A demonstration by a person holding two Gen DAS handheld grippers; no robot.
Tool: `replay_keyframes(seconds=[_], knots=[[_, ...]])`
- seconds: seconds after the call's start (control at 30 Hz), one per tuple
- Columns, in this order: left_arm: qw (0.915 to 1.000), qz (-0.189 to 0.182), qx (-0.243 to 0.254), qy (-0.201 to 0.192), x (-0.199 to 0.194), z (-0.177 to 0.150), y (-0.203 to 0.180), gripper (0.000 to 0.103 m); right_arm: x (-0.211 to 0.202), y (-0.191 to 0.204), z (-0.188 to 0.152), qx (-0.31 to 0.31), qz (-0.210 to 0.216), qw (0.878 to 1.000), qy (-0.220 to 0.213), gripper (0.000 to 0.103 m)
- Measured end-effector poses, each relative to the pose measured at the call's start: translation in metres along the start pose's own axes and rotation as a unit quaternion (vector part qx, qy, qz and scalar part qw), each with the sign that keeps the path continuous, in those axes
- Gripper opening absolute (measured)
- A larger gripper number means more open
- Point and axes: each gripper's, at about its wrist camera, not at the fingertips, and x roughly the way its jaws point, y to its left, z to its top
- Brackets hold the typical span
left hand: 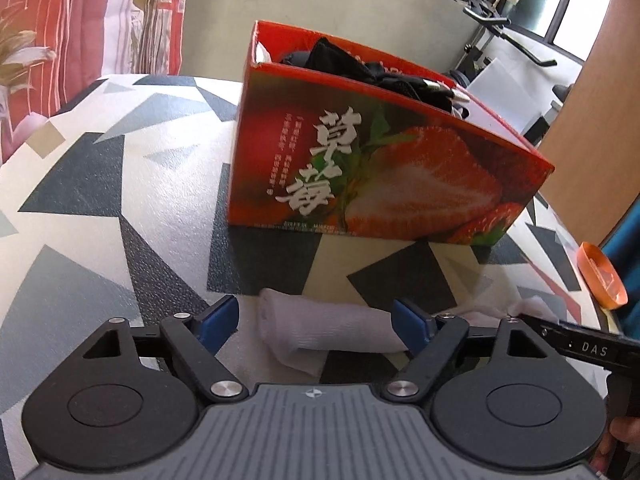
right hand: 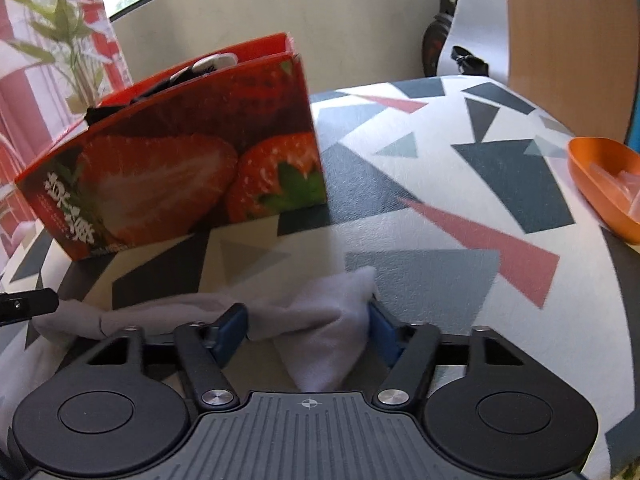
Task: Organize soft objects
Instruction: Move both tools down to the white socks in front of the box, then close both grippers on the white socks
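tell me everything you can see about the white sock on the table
The white sock is soft, ribbed knit fabric, lying flat and stretched sideways on the patterned tablecloth in front of the red strawberry box, apart from it. One end lies between the left gripper's blue fingers, the other, bunched into a fold, sits between the right gripper's fingers, whose pads seem to touch it. It looks clean and limp.

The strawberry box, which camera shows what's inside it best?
The left wrist view: it looks over the strawberry box rim at the dark clothes piled inside. The right wrist view shows mostly the box's front, with only scraps of dark and white fabric peeking above the rim.
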Motion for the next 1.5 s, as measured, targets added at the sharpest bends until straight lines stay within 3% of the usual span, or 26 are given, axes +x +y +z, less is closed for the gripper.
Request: replay_keyframes(seconds=[0.1, 0.37, 0.8, 1.17, 1.27, 1.33, 1.5], knots=[[1.0000, 0.000, 0.002, 0.003, 0.001, -0.001, -0.001, 0.084, 0.004, 0.007, 0.000, -0.014, 0.006, 1.000, -0.001, 0.057], [0.9996, 0.028, 0.003, 0.009, 0.000, -0.003, 0.000, 0.082, 0.007, 0.014, 0.002, -0.027, 0.027, 0.999, -0.002, 0.038], [0.9996, 0.026, 0.009, 0.011, 0.002, -0.007, -0.004, 0.082, 0.006, 0.012, -0.002, -0.031, 0.034, 0.999, -0.007, 0.037], [0.9992, 0.031, 0.017, 0.019, 0.010, -0.011, -0.006, 0.071, 0.006, 0.016, -0.003, -0.042, 0.031, 0.999, -0.005, 0.036], [0.9993, 0.028, 0.023, 0.014, 0.009, -0.012, -0.008, 0.049, 0.006, 0.017, -0.003, -0.045, 0.032, 0.998, -0.004, 0.036], [0.9995, 0.006, 0.025, 0.017, 0.009, -0.011, -0.009, 0.026, 0.005, 0.018, -0.004, -0.048, 0.033, 0.998, -0.003, 0.035], [0.9991, -0.001, 0.043, 0.008, 0.005, -0.012, -0.016, 0.019, 0.005, 0.020, -0.004, -0.049, 0.034, 0.998, 0.002, 0.033]])
